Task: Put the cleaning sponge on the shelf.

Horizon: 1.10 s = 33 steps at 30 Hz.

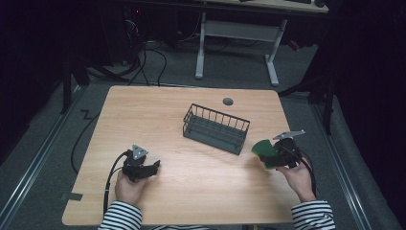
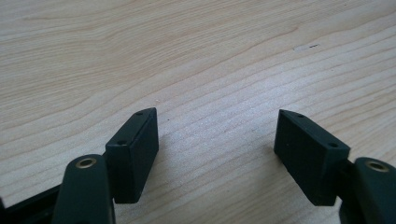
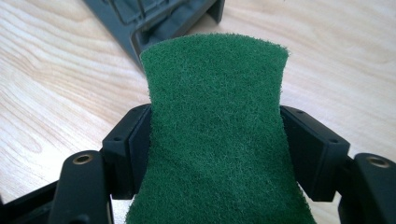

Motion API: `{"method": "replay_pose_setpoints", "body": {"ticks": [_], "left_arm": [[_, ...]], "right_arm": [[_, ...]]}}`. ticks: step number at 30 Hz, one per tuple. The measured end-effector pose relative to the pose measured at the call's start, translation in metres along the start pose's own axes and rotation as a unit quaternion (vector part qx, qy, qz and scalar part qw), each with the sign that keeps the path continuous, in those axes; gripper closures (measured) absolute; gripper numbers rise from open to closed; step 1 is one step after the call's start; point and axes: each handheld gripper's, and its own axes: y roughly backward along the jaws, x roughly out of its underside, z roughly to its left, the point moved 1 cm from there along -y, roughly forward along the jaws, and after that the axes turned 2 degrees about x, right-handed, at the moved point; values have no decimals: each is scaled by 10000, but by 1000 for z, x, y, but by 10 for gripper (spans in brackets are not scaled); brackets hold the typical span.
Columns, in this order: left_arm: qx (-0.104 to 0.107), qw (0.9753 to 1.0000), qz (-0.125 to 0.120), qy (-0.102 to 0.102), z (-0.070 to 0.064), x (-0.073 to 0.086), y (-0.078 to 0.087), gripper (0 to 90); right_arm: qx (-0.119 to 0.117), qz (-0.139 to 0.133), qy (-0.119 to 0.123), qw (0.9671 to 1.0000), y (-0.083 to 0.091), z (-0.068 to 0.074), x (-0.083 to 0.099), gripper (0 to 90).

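Green sponge (image 3: 215, 135) beside basket's (image 3: 154, 28) edge.

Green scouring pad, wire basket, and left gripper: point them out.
green scouring pad (image 3: 215, 135): right gripper view, middle of its face.
wire basket (image 1: 216, 128): high view, near long wall.
left gripper (image 2: 217, 140): left gripper view, midway between fingertips.

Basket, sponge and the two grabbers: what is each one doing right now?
Wire basket: upright on the table, nothing seen inside.
Green sponge: pinched between the right gripper's fingers, lifted beside the basket.
Right gripper: shut on the sponge.
Left gripper: open, holding nothing, low over the table.
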Motion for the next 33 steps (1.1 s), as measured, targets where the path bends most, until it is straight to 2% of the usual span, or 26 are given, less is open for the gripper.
{"method": "replay_pose_setpoints", "body": {"ticks": [5,10,12,16,33], "left_arm": [[-10,10000,-5,12,0,0,0,314],[-16,10000,0,4,0,0,0,314],[-15,10000,-1,4,0,0,0,314],[-16,10000,-1,3,0,0,0,314],[0,10000,-2,-20,0,0,0,322]], "right_arm": [[38,-99,38,9999,12,-5,-12,302],[4,-245,-91,9997,23,-15,-28,302],[7,-276,-64,9996,25,-16,-35,303],[17,-299,71,9995,26,-15,-52,302],[-37,-387,402,9984,23,-6,-98,302]]}}
